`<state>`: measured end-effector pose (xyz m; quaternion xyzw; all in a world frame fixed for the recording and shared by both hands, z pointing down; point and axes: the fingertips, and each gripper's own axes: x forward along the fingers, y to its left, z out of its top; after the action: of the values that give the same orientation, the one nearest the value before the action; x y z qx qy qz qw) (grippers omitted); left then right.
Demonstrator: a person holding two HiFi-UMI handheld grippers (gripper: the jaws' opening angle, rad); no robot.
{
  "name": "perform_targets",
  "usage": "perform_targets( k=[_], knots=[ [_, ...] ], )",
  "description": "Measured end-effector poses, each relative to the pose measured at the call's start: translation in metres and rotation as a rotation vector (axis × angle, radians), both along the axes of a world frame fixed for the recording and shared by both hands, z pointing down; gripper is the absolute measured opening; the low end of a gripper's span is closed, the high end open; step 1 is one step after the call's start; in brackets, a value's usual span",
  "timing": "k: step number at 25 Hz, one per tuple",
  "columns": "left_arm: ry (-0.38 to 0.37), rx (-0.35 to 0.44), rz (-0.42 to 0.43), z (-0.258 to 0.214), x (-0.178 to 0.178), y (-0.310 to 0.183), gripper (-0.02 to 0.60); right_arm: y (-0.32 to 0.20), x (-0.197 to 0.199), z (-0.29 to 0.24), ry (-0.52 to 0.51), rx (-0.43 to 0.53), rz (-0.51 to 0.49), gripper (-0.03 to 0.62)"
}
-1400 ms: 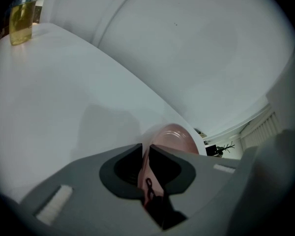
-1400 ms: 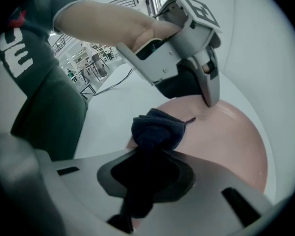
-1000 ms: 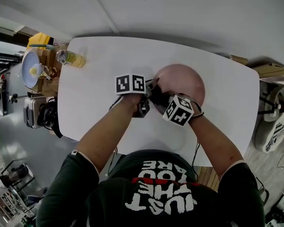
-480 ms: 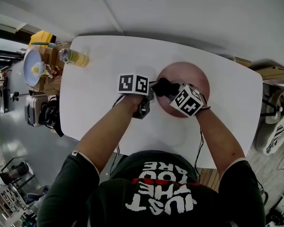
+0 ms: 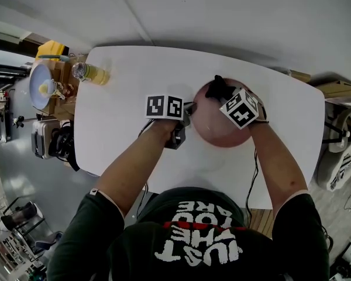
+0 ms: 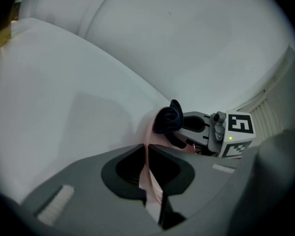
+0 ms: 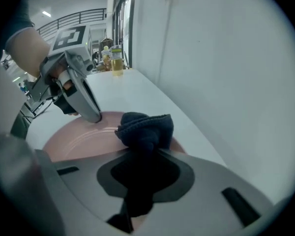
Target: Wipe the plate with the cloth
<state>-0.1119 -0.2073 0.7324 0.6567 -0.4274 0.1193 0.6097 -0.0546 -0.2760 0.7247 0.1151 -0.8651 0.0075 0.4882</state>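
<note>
A pink plate (image 5: 222, 127) lies on the white table (image 5: 123, 139). My left gripper (image 5: 189, 111) grips its left rim; its jaws have just been closing, and the rim (image 6: 150, 178) stands edge-on between them. My right gripper (image 5: 223, 96) is shut on a bunched dark blue cloth (image 5: 218, 88), which rests at the plate's far rim. In the right gripper view the cloth (image 7: 145, 128) bulges out past the jaws over the plate (image 7: 78, 140), and the left gripper (image 7: 96, 116) pinches the rim beyond it. The left gripper view shows the cloth (image 6: 168, 118) and the right gripper (image 6: 187, 128) ahead.
A bottle of yellow liquid (image 5: 90, 73) stands at the table's far left corner, also seen as a bottle (image 7: 117, 62) in the right gripper view. A side stand with a pale bowl (image 5: 40, 85) sits left of the table. A wall runs close behind.
My right gripper has carried the cloth from the plate's near left part across to its far rim. The left gripper has stayed on the left rim.
</note>
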Motion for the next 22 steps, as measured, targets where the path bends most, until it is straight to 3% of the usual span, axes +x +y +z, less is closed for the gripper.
perform_targets(
  k=[4,8,14,22],
  knots=[
    [-0.006,0.006,-0.053,0.0,-0.004,-0.003,0.028,-0.012,0.032,0.001,0.086,0.019,0.039,0.057],
    [-0.007,0.008,-0.094,0.001,-0.008,-0.006,0.028,-0.004,0.057,0.004,0.187,0.001,0.008,0.056],
    [-0.02,0.011,-0.124,0.001,-0.011,-0.008,0.029,0.029,0.089,0.006,0.322,-0.062,-0.127,0.057],
    [-0.032,0.016,-0.144,0.002,-0.01,-0.01,0.031,0.105,0.105,0.005,0.362,-0.213,-0.343,0.057]
  ],
)
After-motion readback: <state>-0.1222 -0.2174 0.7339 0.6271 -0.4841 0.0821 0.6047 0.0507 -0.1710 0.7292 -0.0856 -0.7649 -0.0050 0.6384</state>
